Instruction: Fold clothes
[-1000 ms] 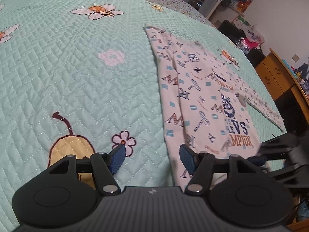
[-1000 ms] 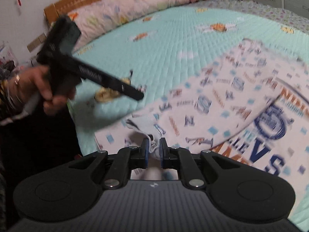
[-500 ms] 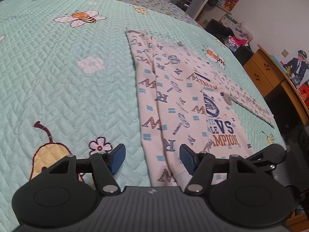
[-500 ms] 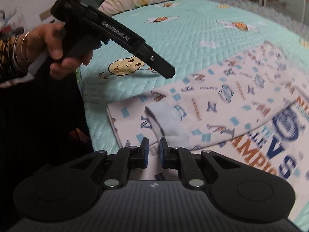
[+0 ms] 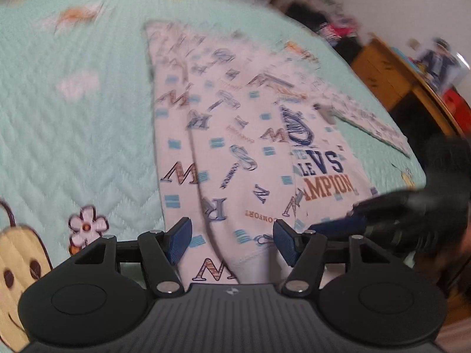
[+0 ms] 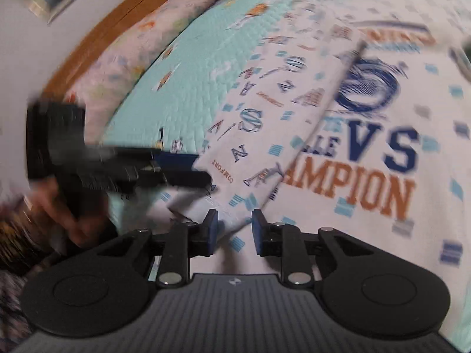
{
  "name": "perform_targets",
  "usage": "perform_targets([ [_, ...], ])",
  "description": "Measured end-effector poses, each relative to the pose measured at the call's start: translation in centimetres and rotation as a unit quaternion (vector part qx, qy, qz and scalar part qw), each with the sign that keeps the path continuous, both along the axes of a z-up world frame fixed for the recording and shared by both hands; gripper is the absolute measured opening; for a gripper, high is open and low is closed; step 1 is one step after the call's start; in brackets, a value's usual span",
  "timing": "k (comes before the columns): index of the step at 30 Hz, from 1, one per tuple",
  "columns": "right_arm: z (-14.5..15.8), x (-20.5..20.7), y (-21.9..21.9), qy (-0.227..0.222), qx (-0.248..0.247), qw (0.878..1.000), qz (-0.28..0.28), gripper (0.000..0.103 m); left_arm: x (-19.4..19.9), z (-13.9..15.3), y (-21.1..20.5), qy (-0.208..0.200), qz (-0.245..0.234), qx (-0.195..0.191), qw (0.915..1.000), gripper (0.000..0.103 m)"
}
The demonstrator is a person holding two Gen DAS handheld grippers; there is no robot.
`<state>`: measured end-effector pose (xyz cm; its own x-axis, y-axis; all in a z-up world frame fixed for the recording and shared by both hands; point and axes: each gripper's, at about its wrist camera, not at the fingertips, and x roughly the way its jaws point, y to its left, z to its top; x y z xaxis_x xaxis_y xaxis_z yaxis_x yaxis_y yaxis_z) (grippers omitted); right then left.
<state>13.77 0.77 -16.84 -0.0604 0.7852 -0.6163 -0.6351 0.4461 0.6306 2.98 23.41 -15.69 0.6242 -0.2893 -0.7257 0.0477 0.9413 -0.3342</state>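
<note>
One printed shirt (image 5: 241,153) flat on bed (image 5: 73,123); left gripper (image 5: 232,239) jaws spread, right gripper (image 6: 235,229) jaws opening over hem.

A white shirt (image 5: 250,153) printed with scattered letters and an orange "CHAMPION" slogan lies flat, its left side folded over, one sleeve stretched far right.

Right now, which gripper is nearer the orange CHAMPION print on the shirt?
Right. The right gripper, fingers opening with nothing pinched, sits just below-left of the CHAMPION print. The left gripper hangs open over the shirt's folded sleeve side, farther from it.
</note>
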Motion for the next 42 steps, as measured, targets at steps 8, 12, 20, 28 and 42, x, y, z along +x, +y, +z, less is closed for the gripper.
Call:
perform_targets([
  [8,3.9,5.7,-0.1,-0.055,0.067,0.987,-0.137,0.029,0.6,1.7,0.5,-0.031,0.006,-0.036,0.9989,0.065],
  [12,5.5,11.7,4.2,-0.11,0.058,0.975,-0.187,0.03,1.4,0.1,0.4,-0.017,0.006,-0.038,0.9991,0.065],
  [20,3.2,19.4,13.2,-0.112,-0.006,0.977,-0.18,0.03,0.9,-1.1,1.0,-0.032,0.004,-0.056,0.9979,0.065],
  [28,1.0,19.8,14.3,-0.109,-0.061,0.97,-0.209,0.009,0.6,-1.2,1.1,-0.037,-0.004,-0.055,0.9978,0.065],
  [42,2.3,12.2,0.6,-0.028,0.1,0.922,-0.373,0.041,0.9,-0.8,-0.1,-0.025,-0.003,-0.005,0.9997,0.066],
])
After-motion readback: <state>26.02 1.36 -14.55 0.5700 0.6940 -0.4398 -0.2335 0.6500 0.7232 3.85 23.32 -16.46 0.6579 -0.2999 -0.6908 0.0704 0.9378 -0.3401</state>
